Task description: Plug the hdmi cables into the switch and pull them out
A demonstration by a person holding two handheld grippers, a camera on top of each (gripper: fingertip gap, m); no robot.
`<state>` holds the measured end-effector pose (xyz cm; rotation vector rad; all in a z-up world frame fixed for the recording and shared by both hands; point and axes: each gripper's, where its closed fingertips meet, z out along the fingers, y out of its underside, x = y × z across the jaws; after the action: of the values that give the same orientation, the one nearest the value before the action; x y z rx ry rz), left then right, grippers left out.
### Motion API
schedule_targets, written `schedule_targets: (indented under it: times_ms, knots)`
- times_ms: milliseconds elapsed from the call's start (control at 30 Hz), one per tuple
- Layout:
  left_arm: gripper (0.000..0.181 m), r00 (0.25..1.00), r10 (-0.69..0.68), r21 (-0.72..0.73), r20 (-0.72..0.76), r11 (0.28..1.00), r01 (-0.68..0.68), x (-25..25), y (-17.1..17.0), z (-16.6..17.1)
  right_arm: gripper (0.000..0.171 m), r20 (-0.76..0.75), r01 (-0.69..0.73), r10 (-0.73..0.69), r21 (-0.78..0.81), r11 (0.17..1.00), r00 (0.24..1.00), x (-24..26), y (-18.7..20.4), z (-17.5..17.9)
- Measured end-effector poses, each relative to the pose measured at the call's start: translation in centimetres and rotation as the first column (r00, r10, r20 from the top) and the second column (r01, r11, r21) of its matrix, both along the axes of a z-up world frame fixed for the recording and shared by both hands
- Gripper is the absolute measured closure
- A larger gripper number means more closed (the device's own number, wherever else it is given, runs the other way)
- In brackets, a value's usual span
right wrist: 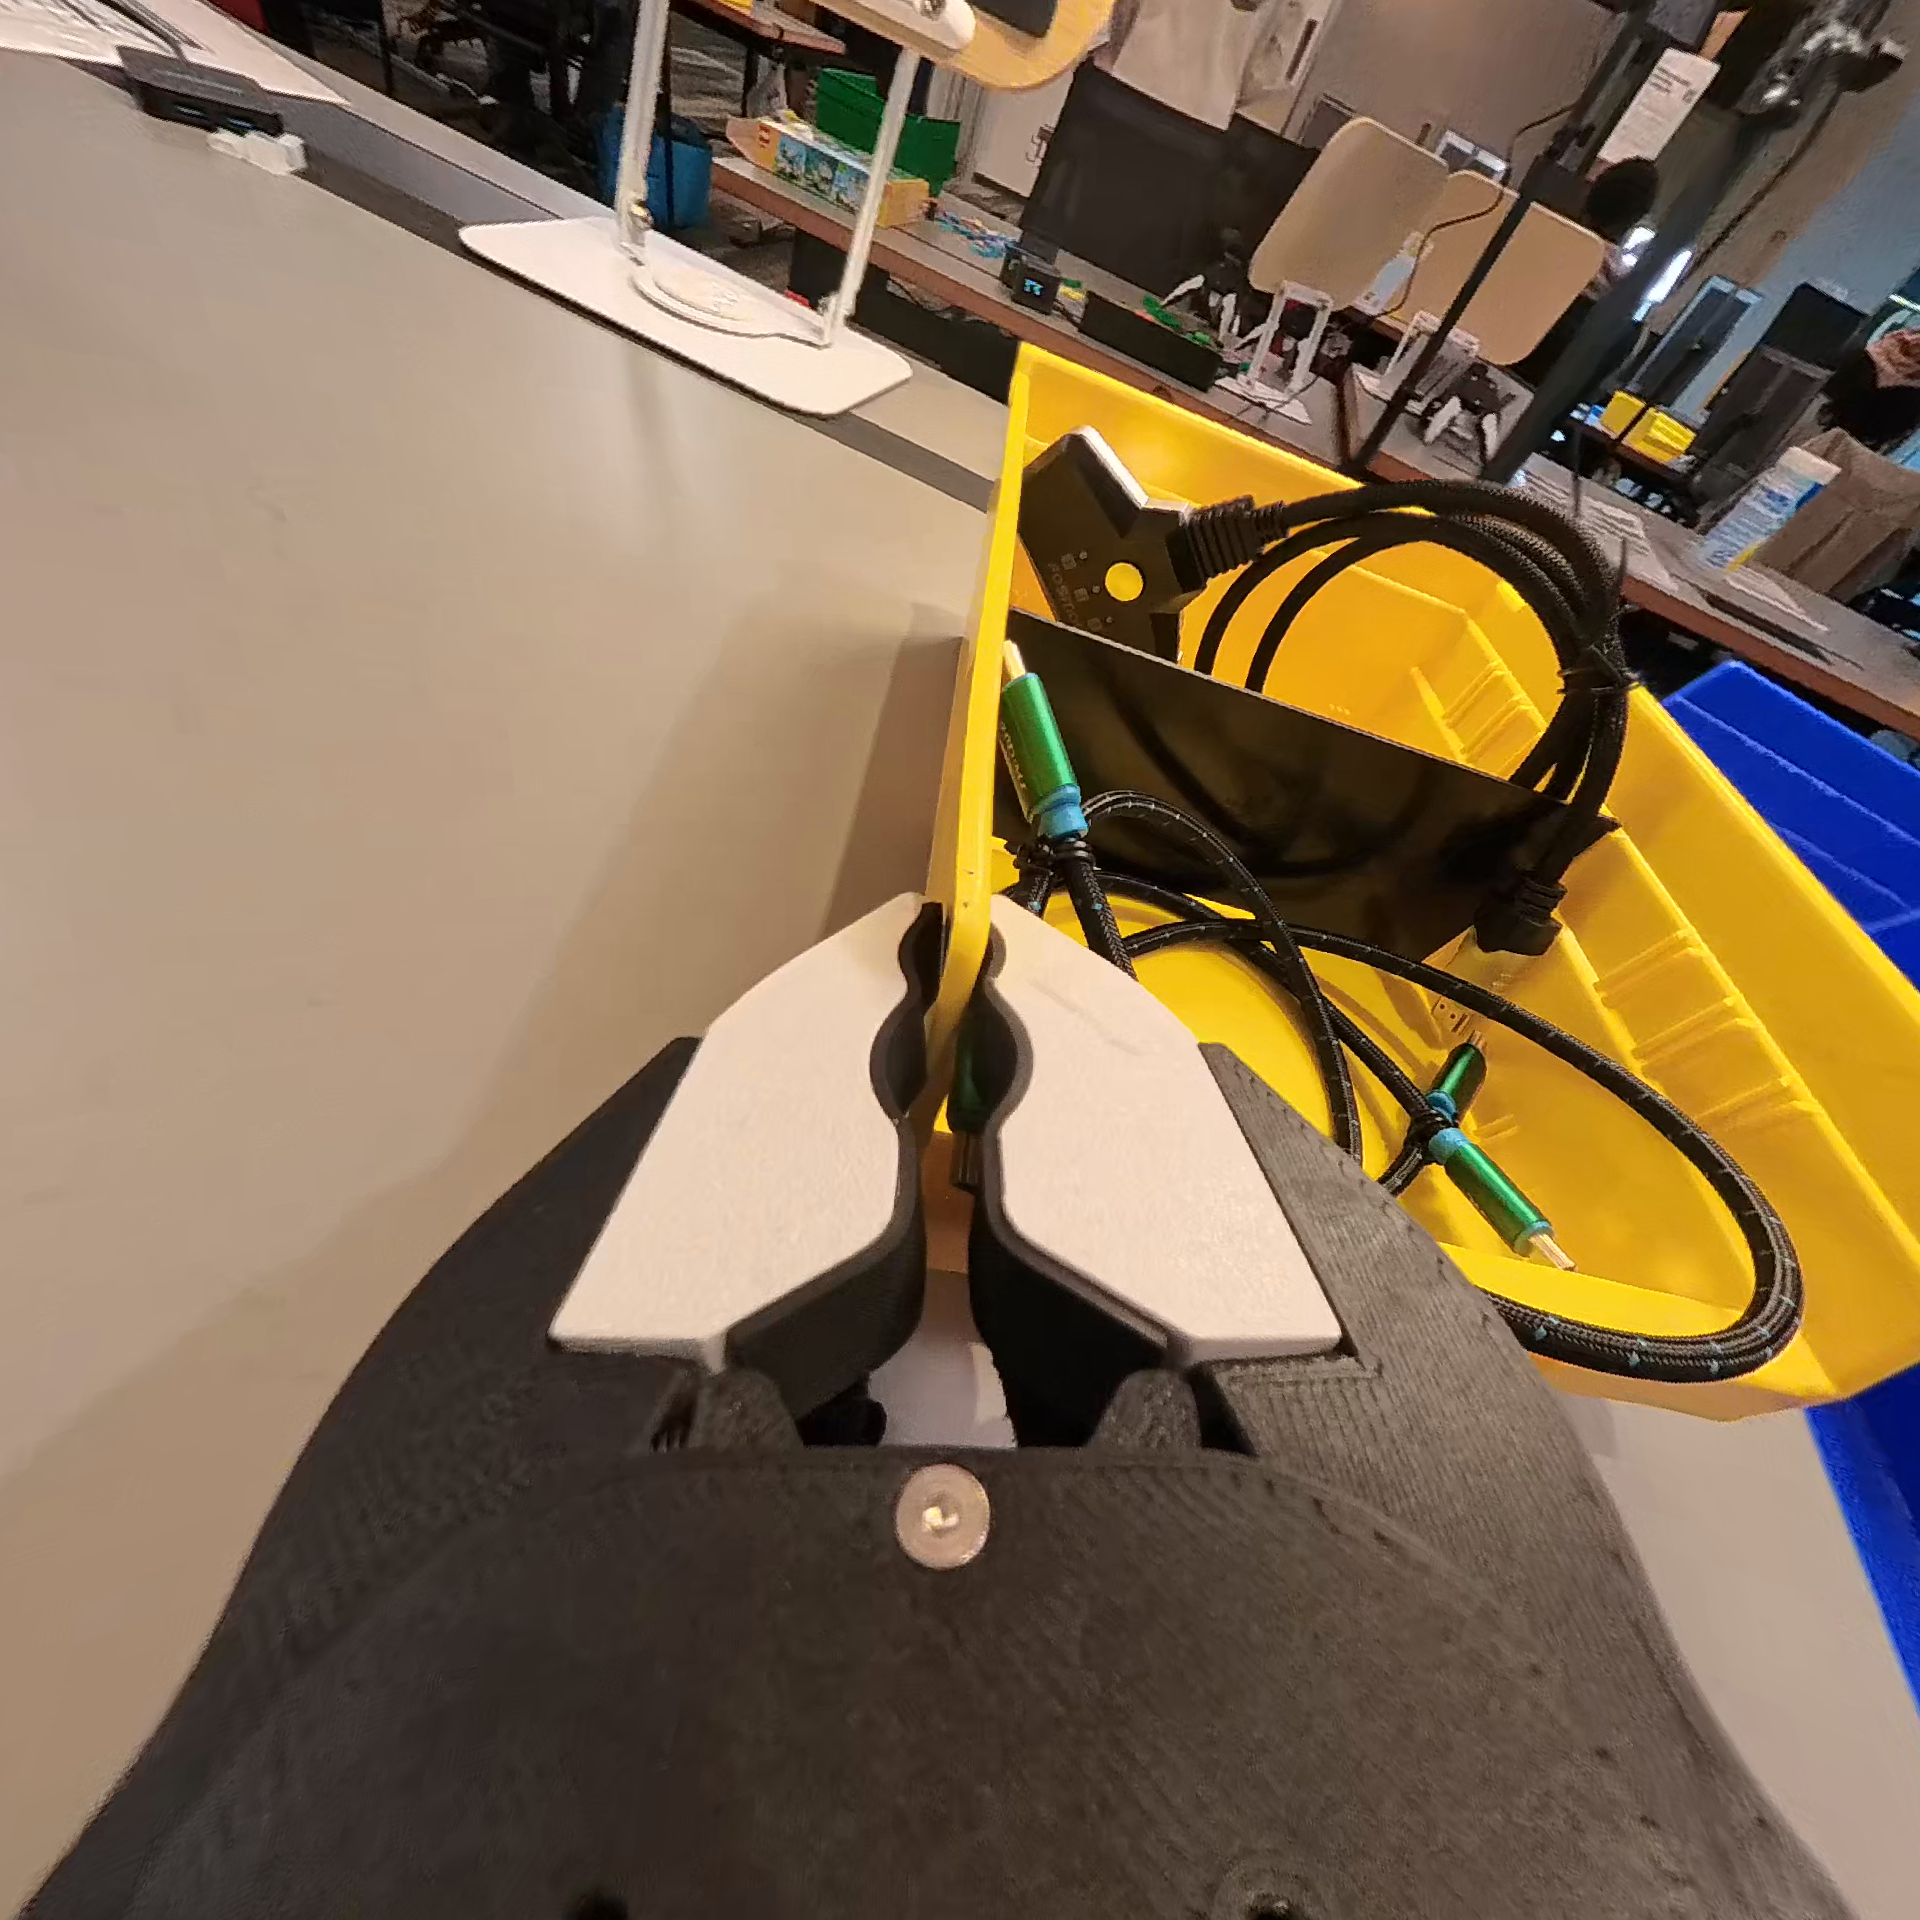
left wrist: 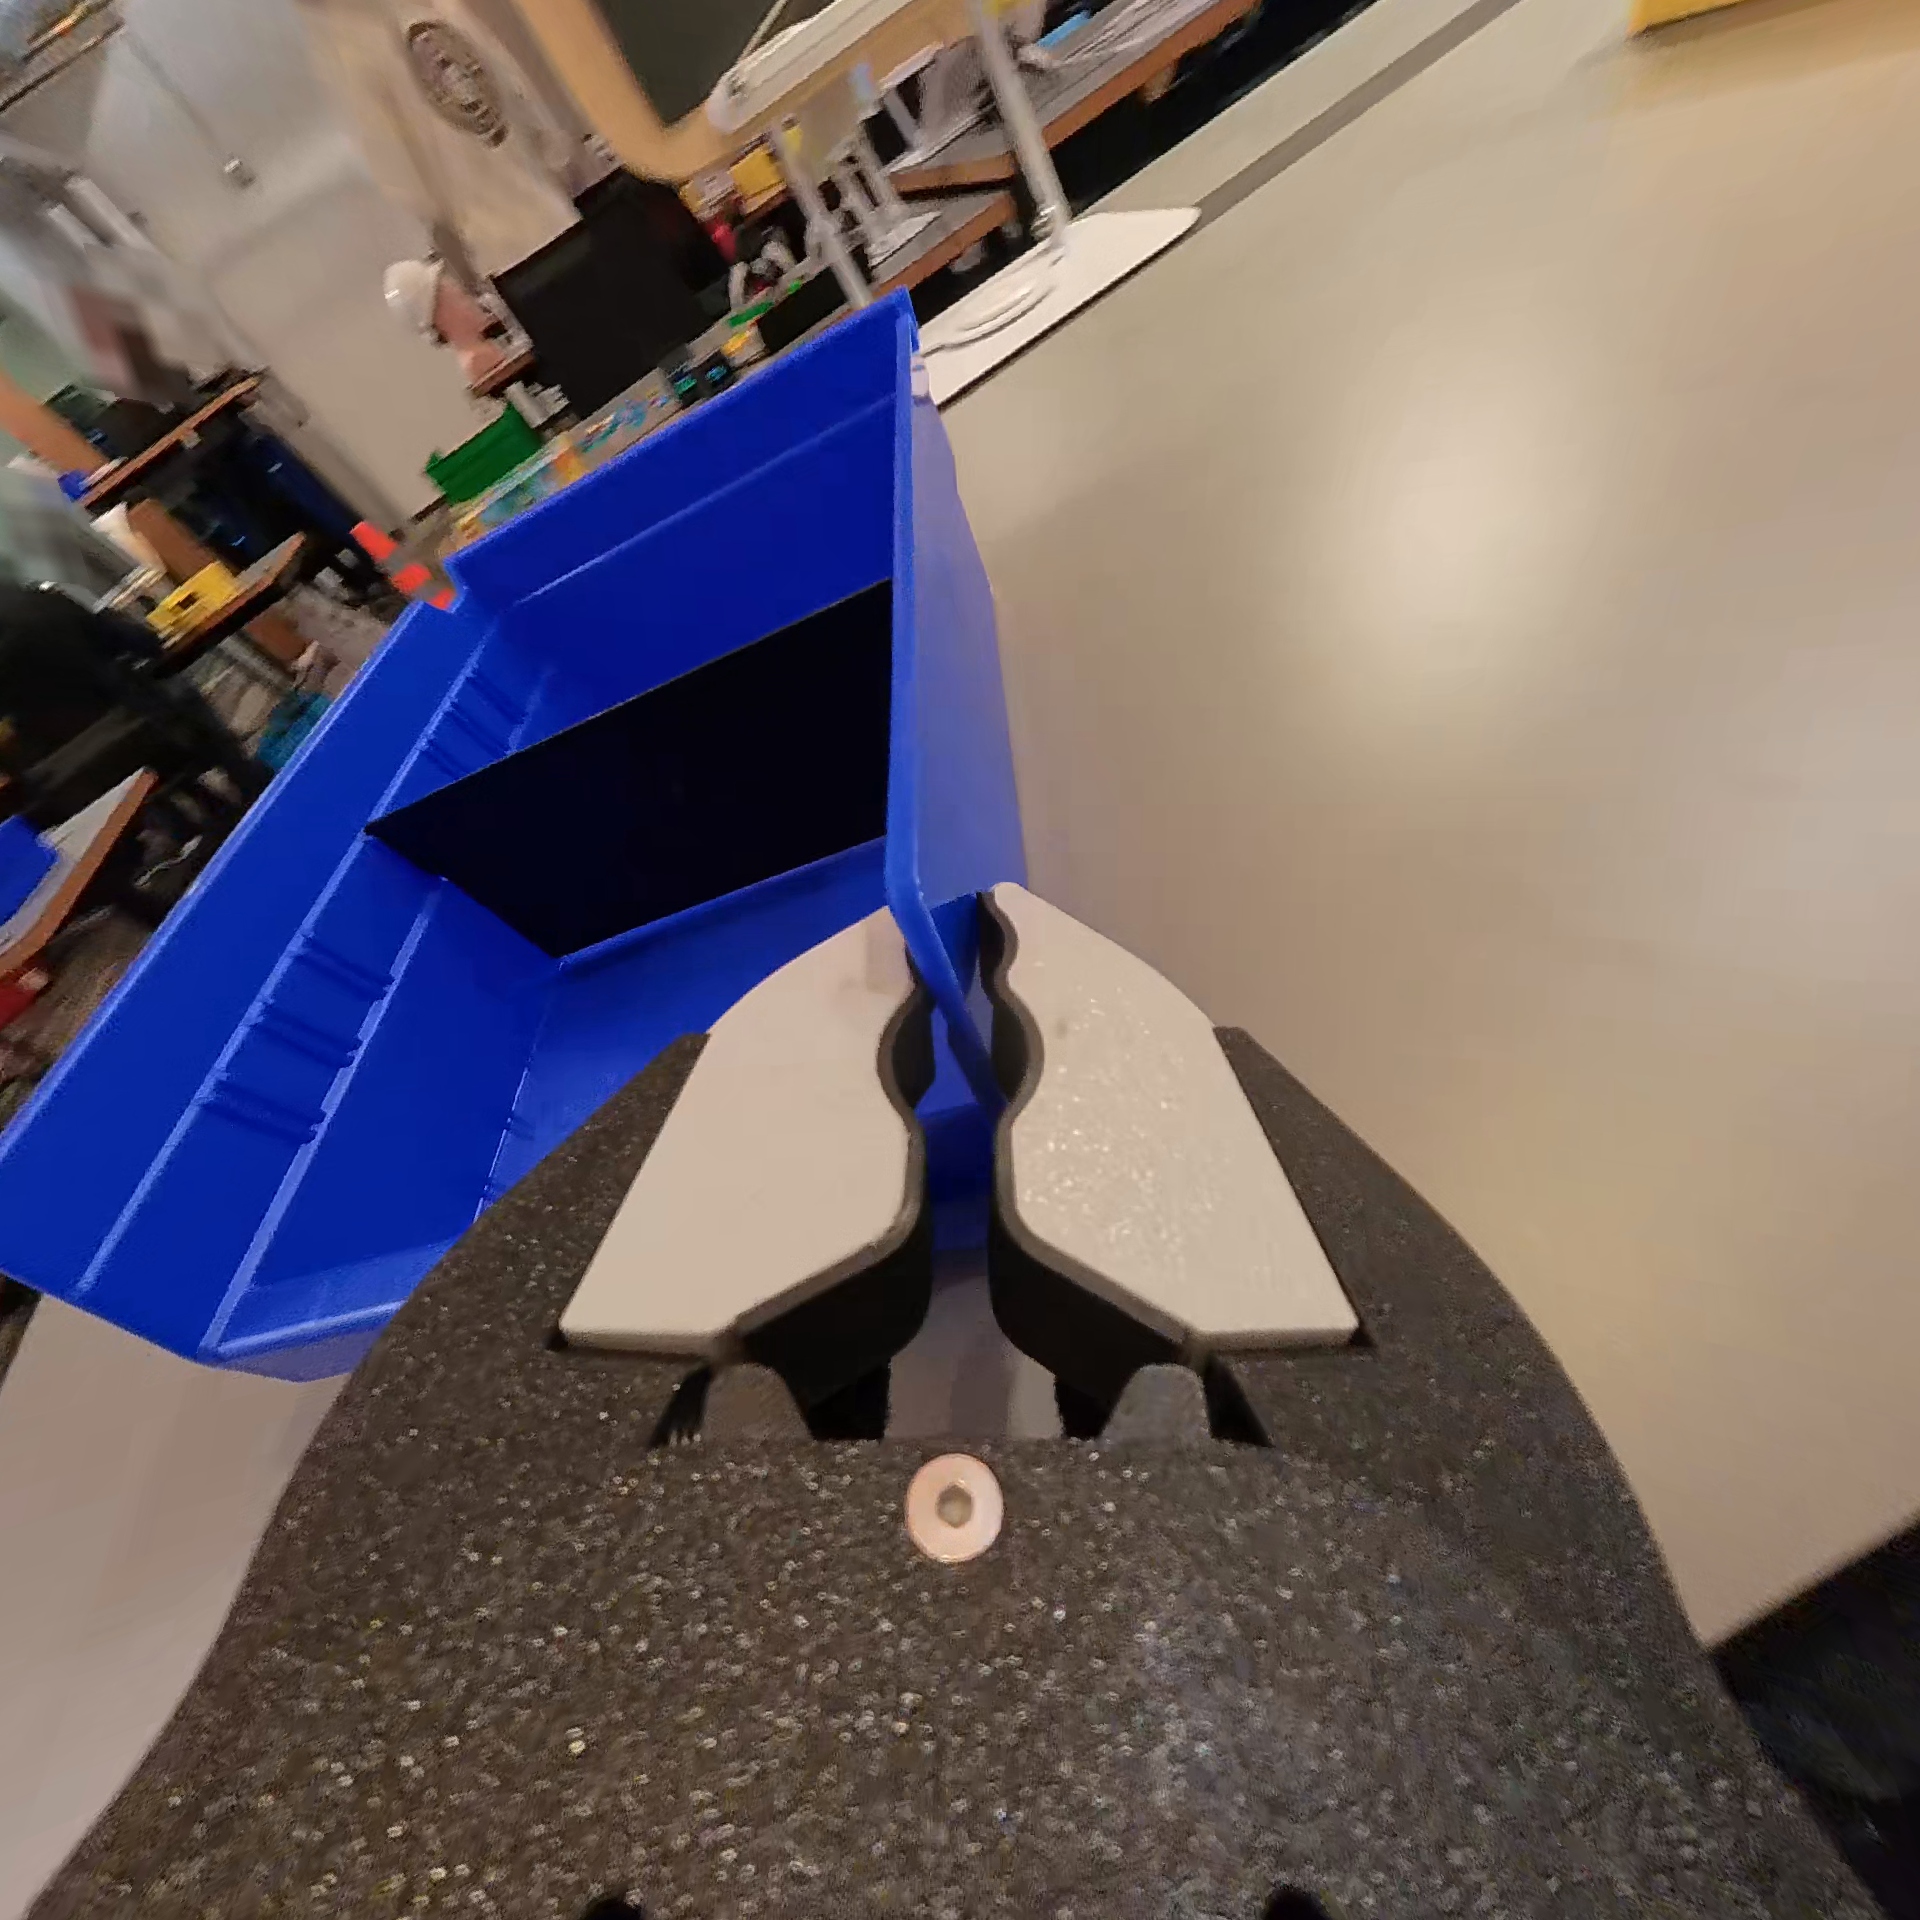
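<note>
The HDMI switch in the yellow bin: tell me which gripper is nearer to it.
Right. The right gripper is clamped on the yellow bin's side wall, with the HDMI switch in the far compartment just ahead. The left gripper grips the blue bin's wall; no switch shows there.

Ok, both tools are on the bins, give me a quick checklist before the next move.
1. Left tool clamped on the blue bin wall: ok.
2. Right tool clamped on the yellow bin wall: ok.
3. Switch in the yellow bin's far compartment, behind the black divider: ok.
4. Green-plug cables in the near compartment, unplugged: ok.
5. Blue bin has nothing in it in the visible part: ok.
6. Bins resting flat on the table: cannot tell.
</note>
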<state>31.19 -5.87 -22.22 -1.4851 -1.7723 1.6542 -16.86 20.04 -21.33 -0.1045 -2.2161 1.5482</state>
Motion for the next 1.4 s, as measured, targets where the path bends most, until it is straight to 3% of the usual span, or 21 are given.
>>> schedule_targets:
  times_ms: [167,300,633,833,967,1167,1400]
  knots:
    - [0.176,0.976,-0.218,0.006,-0.001,0.976,0.218,-1.3,3.5,0.0,0.167,0.015,-0.122,0.122,0.001,0.993,0.992,1.4,-2.0,0.0]
    - [0.176,0.918,-0.396,0.018,-0.004,0.918,0.396,-1.9,6.3,0.0,0.167,0.046,-0.279,0.279,-0.003,0.96,0.959,2.9,-3.9,-0.1]
    - [0.177,0.649,-0.759,0.129,-0.039,0.641,0.757,0.0,12.3,-0.1,0.168,0.096,-0.638,0.636,-0.014,0.77,0.766,6.8,-8.3,-0.1]
    - [0.177,0.496,-0.865,0.228,-0.074,0.47,0.853,1.5,14.6,-0.1,0.167,0.116,-0.761,0.757,-0.018,0.649,0.643,7.9,-10.9,-0.1]
    - [0.178,0.428,-0.9,0.247,-0.082,0.398,0.884,0.6,15.6,-0.2,0.168,0.149,-0.815,0.809,-0.024,0.578,0.569,9.1,-12.8,-0.1]
    - [0.178,0.397,-0.914,0.249,-0.084,0.366,0.896,-2.4,17.0,-0.2,0.168,0.163,-0.869,0.859,-0.028,0.495,0.485,12.2,-16.1,-0.1]
    - [0.178,0.413,-0.907,0.245,-0.082,0.384,0.89,-5.9,19.2,-0.2,0.168,0.181,-0.914,0.902,-0.033,0.404,0.392,15.8,-19.8,-0.1]
